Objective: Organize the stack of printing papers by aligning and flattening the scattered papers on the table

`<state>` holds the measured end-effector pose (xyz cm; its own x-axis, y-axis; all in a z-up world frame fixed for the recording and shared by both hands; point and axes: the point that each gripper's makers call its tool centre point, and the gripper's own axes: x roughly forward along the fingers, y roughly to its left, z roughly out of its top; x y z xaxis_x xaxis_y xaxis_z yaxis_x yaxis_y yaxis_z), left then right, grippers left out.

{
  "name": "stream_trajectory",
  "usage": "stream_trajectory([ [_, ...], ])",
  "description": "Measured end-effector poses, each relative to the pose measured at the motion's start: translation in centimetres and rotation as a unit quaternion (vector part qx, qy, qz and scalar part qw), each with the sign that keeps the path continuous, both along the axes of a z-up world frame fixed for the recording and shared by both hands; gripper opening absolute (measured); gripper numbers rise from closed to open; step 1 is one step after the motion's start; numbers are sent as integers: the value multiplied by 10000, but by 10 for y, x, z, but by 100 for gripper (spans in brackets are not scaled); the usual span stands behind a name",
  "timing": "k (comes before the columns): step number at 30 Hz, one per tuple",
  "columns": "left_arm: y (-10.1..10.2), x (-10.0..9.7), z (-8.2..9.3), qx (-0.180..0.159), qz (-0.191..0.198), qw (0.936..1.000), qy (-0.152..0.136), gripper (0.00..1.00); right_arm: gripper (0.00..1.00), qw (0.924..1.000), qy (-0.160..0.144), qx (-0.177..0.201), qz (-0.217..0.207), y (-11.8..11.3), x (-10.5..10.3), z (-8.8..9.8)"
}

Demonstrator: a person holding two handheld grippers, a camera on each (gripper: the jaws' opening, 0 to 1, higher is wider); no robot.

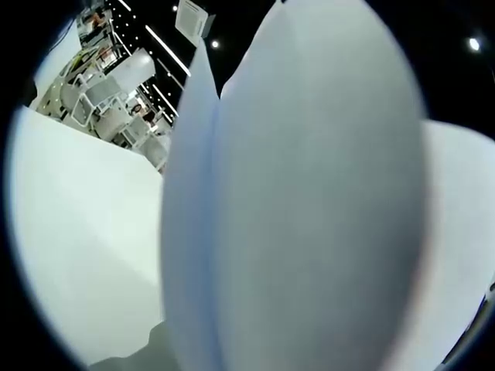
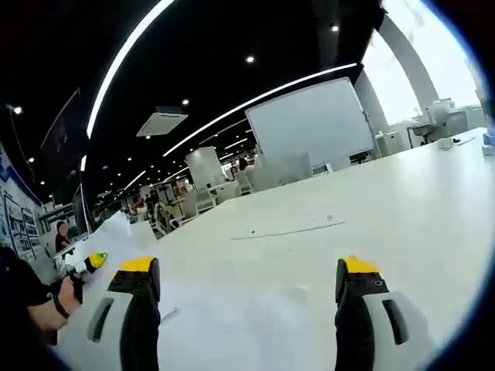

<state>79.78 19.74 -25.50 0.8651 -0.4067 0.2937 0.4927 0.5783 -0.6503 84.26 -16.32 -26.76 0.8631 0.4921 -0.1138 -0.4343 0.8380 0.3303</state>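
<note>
Several white paper sheets (image 1: pixel 309 216) close before left camera, left fingers' state untellable; right gripper (image 2: pixel 251 297) fingers spread wide over desk (image 2: pixel 402 209).

Dark ceiling with long light strips (image 2: pixel 255 99), recessed spotlights (image 2: pixel 249 59) and a ceiling air-conditioning unit (image 2: pixel 161 121). Large whiteboard (image 2: pixel 309 124) stands beyond the white tabletop (image 2: pixel 402 209). Bright windows (image 2: pixel 418 54) at right. White chairs (image 1: pixel 104 104) cluster in the distance.
</note>
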Motion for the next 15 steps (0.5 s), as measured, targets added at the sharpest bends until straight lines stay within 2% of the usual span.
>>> stream_trajectory([
  [12,1,1,0,-15,2,10000,4,6,89,9999,11,-136,83,1,1,-7],
  [15,0,1,1,-34,-5,10000,5,6,89,9996,70,-256,79,2,3,-15],
])
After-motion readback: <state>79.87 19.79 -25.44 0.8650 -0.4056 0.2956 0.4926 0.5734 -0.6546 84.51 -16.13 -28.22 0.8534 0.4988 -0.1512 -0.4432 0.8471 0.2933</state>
